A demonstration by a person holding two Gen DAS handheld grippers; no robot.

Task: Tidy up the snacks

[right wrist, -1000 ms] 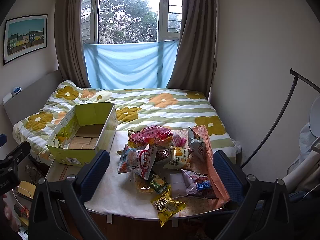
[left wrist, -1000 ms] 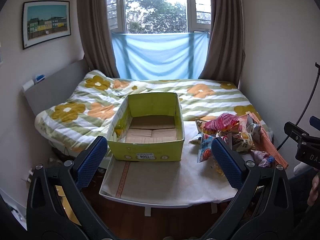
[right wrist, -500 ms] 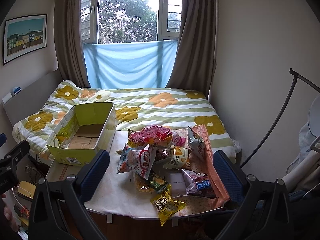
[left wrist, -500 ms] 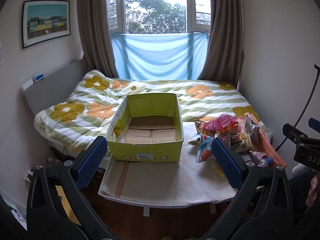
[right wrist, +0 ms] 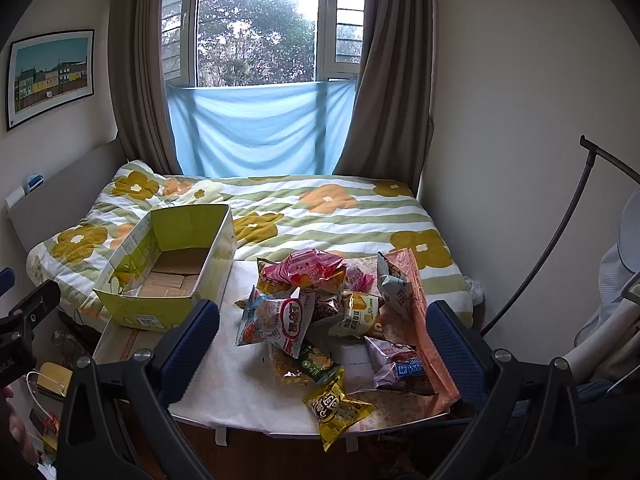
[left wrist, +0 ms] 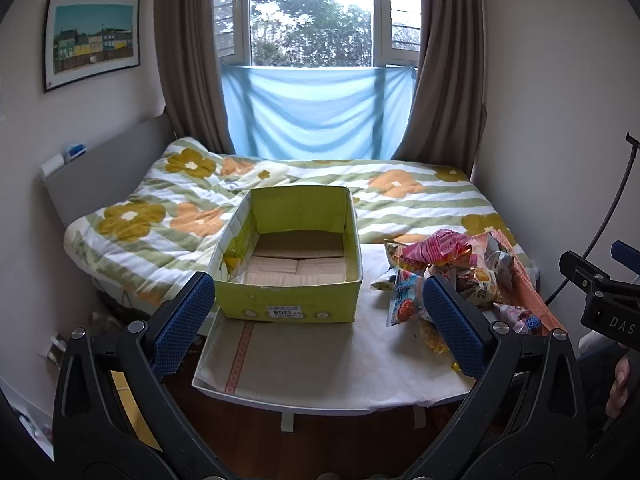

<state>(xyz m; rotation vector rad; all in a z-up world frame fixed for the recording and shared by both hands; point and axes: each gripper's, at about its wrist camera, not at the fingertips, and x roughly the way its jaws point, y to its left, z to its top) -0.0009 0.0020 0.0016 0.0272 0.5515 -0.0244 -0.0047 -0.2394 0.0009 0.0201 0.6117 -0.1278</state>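
The left gripper [left wrist: 316,320] has its jaws spread wide, its blue textured pads [left wrist: 182,322] holding nothing and touching nothing, raised in front of the table's near edge. The right gripper [right wrist: 320,344] is likewise wide open and empty, hanging above the near side of the table.

Between the left jaws stands the yellow-green open-topped cardboard box [left wrist: 292,304] on the left part of the small white cloth-covered table [left wrist: 320,356]. Inside it only the bare brown cardboard floor flaps [left wrist: 296,262] show; no packets lie in it. A white label sits on its near wall.

Between the right jaws lies the loose pile of snack packets [right wrist: 332,312], heaped on the right half of the table, beside the box but apart from it. On top is a crumpled pink foil bag [right wrist: 312,270]; in front of it leans a white packet with a red logo [right wrist: 286,324]. A green-labelled clear packet [right wrist: 310,366] lies nearer, and a yellow snack bag [right wrist: 336,406] lies nearest, its corner overhanging the table's front edge. To the right are a purple-and-white packet [right wrist: 400,368] and a long salmon-pink wrapper [right wrist: 428,340] running along the table's right side.

Behind the table is a bed with a floral, green-striped quilt [right wrist: 328,216]. Part of a hand [left wrist: 620,384] shows at the right edge of the left wrist view.
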